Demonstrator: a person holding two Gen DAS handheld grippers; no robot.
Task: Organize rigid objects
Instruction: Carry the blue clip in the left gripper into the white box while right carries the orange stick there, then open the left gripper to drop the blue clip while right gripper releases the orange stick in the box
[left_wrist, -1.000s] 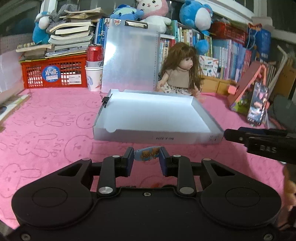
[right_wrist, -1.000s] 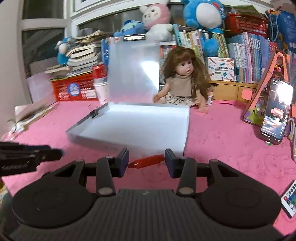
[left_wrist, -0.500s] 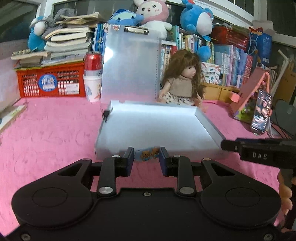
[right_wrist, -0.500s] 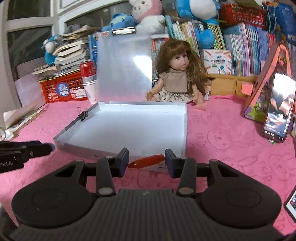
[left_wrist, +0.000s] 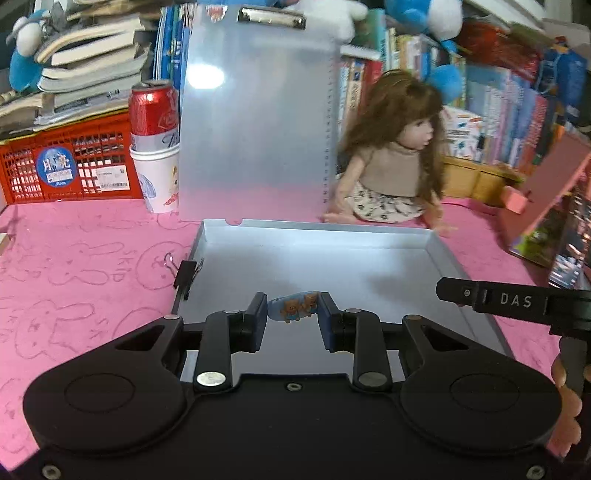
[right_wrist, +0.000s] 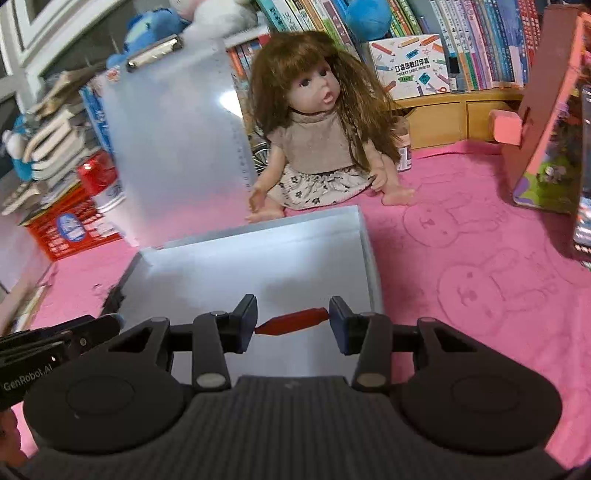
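A shallow grey box (left_wrist: 332, 236) (right_wrist: 365, 236) lies open on the pink cloth, its clear lid propped upright behind. My left gripper (left_wrist: 293, 314) is shut on a small blue piece printed with bears (left_wrist: 293, 311) and hangs over the box's near left part. My right gripper (right_wrist: 291, 321) is shut on a red oblong piece (right_wrist: 291, 321), held end to end between the pads, over the box's near right part. The right gripper's side also shows as a black bar (left_wrist: 509, 301) in the left wrist view.
A doll (left_wrist: 391, 162) (right_wrist: 317, 136) sits just behind the box. A red can on a paper cup (left_wrist: 155, 147) and a red crate (left_wrist: 70, 166) stand at back left. A black binder clip (left_wrist: 186, 275) is on the box's left wall. A pink stand (right_wrist: 543, 122) is at right.
Both grippers have moved forward with their pieces, from in front of the box to above its inside. The right view has rolled, so the scene now tilts.
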